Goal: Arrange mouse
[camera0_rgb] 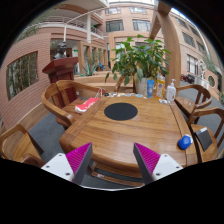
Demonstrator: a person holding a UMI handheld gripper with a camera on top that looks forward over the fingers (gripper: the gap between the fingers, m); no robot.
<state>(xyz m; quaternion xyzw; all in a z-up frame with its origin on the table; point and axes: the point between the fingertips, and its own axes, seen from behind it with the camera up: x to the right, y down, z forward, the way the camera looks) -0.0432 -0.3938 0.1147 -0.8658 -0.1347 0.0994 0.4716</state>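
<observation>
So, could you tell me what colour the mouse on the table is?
Blue; the mouse shows in the gripper view, on the wooden table.

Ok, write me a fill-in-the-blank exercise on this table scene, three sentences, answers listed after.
1. The mouse pad lying on the wooden table is ____ in shape.
2. The mouse near the table's edge is ____ in colour.
3. The fingers of the gripper stand ____, with nothing between them.

Missing words: round; blue; open
</observation>
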